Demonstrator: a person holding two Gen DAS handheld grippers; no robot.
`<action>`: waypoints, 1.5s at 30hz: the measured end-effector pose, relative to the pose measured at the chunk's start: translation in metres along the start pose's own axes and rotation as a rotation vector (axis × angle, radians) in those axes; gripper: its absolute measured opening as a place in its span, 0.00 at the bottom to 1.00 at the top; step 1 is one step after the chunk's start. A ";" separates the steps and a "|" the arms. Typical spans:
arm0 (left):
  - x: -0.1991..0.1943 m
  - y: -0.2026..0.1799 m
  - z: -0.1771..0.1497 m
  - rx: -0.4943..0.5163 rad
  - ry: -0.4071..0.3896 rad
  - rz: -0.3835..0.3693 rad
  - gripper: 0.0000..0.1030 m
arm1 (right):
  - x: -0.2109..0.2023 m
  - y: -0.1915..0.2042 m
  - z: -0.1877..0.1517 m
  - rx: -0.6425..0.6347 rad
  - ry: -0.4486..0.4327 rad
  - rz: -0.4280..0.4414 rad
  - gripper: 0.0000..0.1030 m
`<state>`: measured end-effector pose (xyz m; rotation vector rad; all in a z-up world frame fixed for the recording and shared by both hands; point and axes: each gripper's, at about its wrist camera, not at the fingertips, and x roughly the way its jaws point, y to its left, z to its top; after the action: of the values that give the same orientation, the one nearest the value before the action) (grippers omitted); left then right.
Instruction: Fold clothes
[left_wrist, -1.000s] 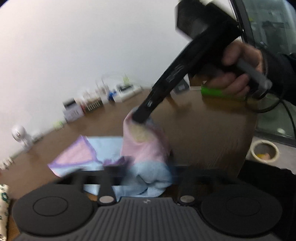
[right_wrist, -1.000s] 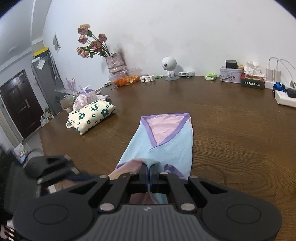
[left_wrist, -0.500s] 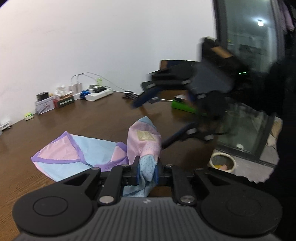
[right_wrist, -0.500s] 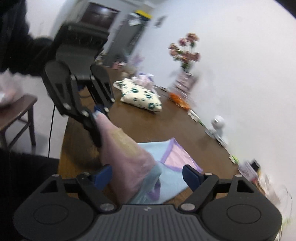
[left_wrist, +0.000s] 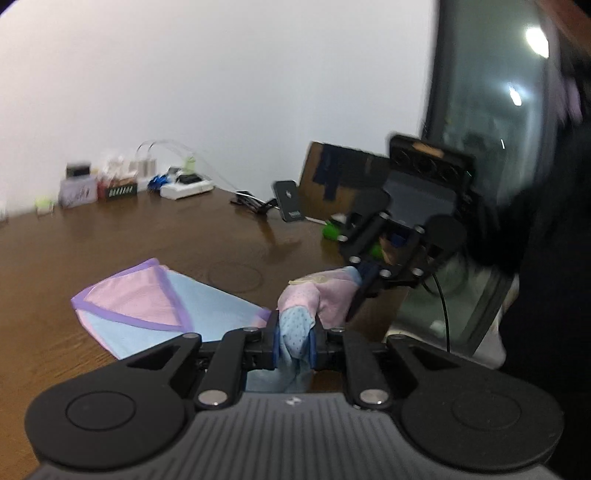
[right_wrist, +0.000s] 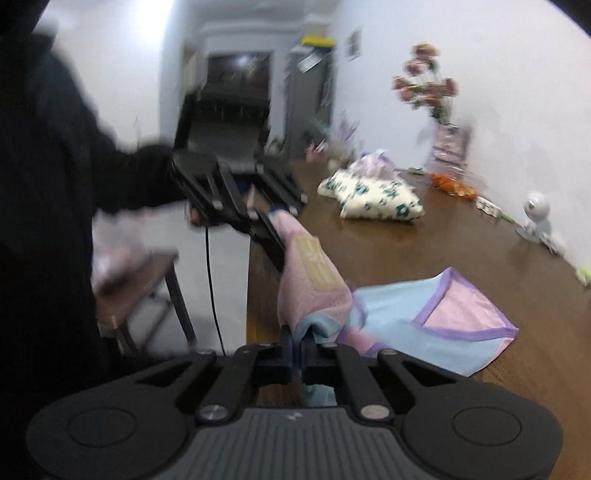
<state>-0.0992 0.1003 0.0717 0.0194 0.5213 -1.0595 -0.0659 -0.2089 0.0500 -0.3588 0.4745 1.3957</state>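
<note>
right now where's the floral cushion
In the right wrist view, the floral cushion lies on the wooden table, upper centre, beyond the garment.

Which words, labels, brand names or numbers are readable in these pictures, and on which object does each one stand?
None can be read.
Beige label on the pink and blue garment: marks blurred.
Small logo on the dark phone leaning near the cardboard box: too small.
Boxes along the white wall: print blurred.
</note>
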 end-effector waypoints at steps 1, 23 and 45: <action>0.003 0.010 0.004 -0.041 -0.006 -0.013 0.16 | 0.001 -0.008 0.003 0.038 -0.016 0.001 0.03; 0.042 0.063 0.015 -0.219 0.061 0.388 0.61 | 0.046 -0.060 0.020 0.363 -0.052 -0.339 0.21; 0.062 0.079 -0.003 -0.580 0.110 0.255 0.23 | 0.049 -0.067 -0.021 0.789 -0.146 -0.459 0.01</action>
<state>-0.0106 0.0895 0.0245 -0.3603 0.8868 -0.6328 0.0035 -0.1879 0.0045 0.2669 0.7252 0.7020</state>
